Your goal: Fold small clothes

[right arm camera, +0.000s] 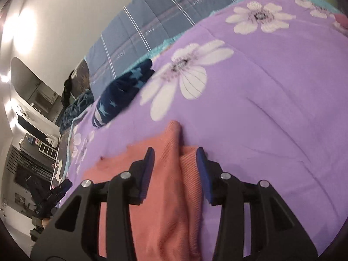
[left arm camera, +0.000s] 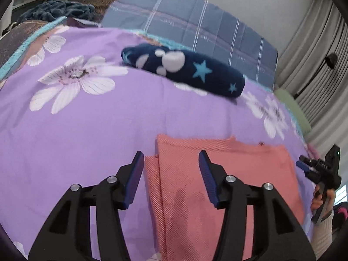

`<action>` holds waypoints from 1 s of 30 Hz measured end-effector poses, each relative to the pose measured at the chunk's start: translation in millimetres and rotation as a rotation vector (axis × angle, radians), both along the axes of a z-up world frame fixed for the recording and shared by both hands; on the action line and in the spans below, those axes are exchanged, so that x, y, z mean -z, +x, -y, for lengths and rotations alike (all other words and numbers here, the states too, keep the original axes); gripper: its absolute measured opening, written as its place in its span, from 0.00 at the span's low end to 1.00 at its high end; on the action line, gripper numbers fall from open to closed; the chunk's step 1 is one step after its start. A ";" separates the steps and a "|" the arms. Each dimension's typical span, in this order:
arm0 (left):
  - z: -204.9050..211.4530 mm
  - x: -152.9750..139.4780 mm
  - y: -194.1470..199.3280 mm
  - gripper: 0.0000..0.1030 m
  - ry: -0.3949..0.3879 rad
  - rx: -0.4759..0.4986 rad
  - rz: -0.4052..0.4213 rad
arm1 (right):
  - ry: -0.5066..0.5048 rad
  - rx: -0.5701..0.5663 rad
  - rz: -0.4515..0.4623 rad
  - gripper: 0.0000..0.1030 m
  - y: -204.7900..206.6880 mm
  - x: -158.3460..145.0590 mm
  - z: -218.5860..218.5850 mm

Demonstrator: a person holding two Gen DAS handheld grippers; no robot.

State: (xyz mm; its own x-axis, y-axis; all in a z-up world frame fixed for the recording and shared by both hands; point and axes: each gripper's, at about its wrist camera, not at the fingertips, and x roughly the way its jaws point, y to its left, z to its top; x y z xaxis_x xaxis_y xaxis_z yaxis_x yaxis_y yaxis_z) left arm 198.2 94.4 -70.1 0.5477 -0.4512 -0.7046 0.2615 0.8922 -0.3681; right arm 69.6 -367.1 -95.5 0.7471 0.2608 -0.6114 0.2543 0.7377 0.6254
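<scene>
A salmon-pink cloth point(left arm camera: 217, 174) lies folded flat on the purple flowered bedspread point(left arm camera: 87, 130). My left gripper point(left arm camera: 170, 169) hovers open over the cloth's left folded edge; its blue pads stand apart and do not press the fabric. In the right wrist view the same pink cloth point(right arm camera: 165, 184) runs under my right gripper point(right arm camera: 175, 155), which is open above the cloth's right edge. At the right rim of the left wrist view the right gripper point(left arm camera: 303, 166) shows in a person's hand. The left gripper point(right arm camera: 63, 187) shows at the lower left of the right wrist view.
A folded navy cloth with stars and a paw print point(left arm camera: 184, 69) point(right arm camera: 121, 89) lies farther back on the bedspread. Behind it is a blue plaid quilt point(left arm camera: 195, 26). A green pillow point(left arm camera: 293, 108) sits at the right, crumpled dark blue fabric point(left arm camera: 56, 10) at the far left.
</scene>
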 end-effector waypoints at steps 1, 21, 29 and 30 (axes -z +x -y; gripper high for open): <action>1.4 4.5 3.3 0.52 0.004 0.011 -0.018 | 0.001 -0.015 -0.006 0.40 5.2 0.5 -0.7; 27.0 -27.8 14.0 0.00 0.135 -0.027 0.154 | -0.184 -0.068 -0.017 0.07 47.4 -11.7 -13.5; 50.4 -17.6 -14.7 0.41 0.207 0.013 0.118 | -0.176 -0.057 -0.015 0.31 7.4 -3.1 -6.2; 59.2 -19.9 -22.8 0.41 0.200 0.043 0.114 | -0.187 -0.061 -0.014 0.32 1.2 -2.9 -3.7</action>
